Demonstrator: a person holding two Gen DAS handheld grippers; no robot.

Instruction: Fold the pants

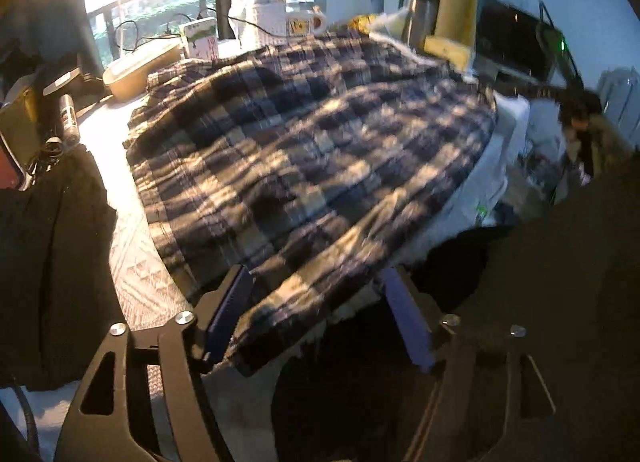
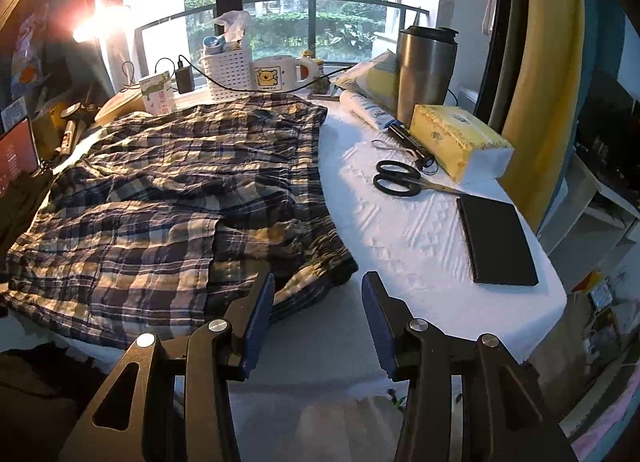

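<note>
The blue and cream plaid pants (image 1: 320, 142) lie spread and wrinkled over a white textured tablecloth (image 2: 400, 230). In the left wrist view my left gripper (image 1: 318, 314) stands open at the pants' near edge. A corner of the fabric lies between its blue pads, close to the left pad (image 1: 232, 314) and apart from the right one. In the right wrist view the pants (image 2: 180, 190) fill the left half of the table. My right gripper (image 2: 320, 314) is open just short of their near right corner, with only tablecloth between its fingers.
Right of the pants lie black scissors (image 2: 404, 180), a black flat case (image 2: 496, 240), a yellow tissue box (image 2: 456, 142) and a steel tumbler (image 2: 424, 70). A mug (image 2: 272, 76), white basket (image 2: 228, 74) and carton (image 2: 158, 96) line the back. Dark clothing (image 1: 52, 254) lies left.
</note>
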